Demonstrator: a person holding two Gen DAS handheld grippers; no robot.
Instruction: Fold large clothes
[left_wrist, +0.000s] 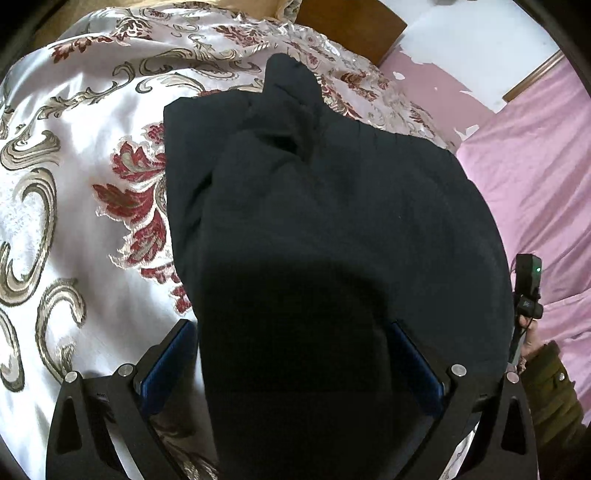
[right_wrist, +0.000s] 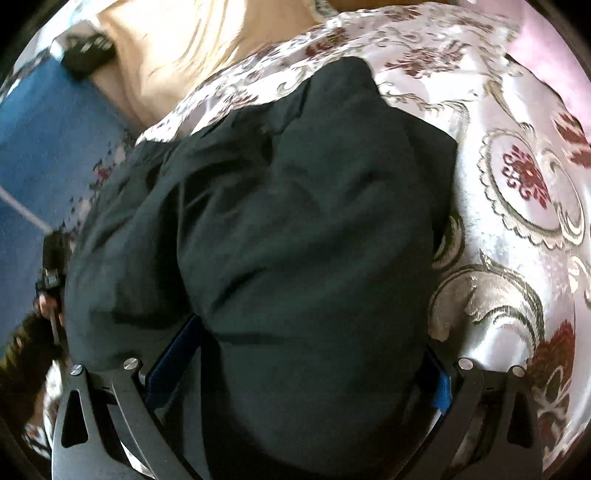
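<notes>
A large black garment (left_wrist: 332, 203) lies bunched and partly folded on a floral satin bedspread (left_wrist: 74, 147). My left gripper (left_wrist: 290, 325) stands open, its blue pads (left_wrist: 173, 365) wide apart with a thick fold of the garment between them. In the right wrist view the same garment (right_wrist: 295, 221) fills the middle. The right gripper (right_wrist: 312, 334) is also open and straddles the cloth near its closest edge. The garment hides both grippers' palms. The right gripper's body (left_wrist: 528, 291) shows at the right edge of the left wrist view, held by a hand in an olive sleeve (left_wrist: 550, 387).
A pink sheet (left_wrist: 535, 166) lies right of the bedspread, with a wooden headboard (left_wrist: 351, 26) behind. In the right wrist view the bedspread (right_wrist: 517, 258) spreads to the right, and cream fabric (right_wrist: 177, 48), a small black object (right_wrist: 88, 55) and a blue surface (right_wrist: 44, 147) lie at the upper left.
</notes>
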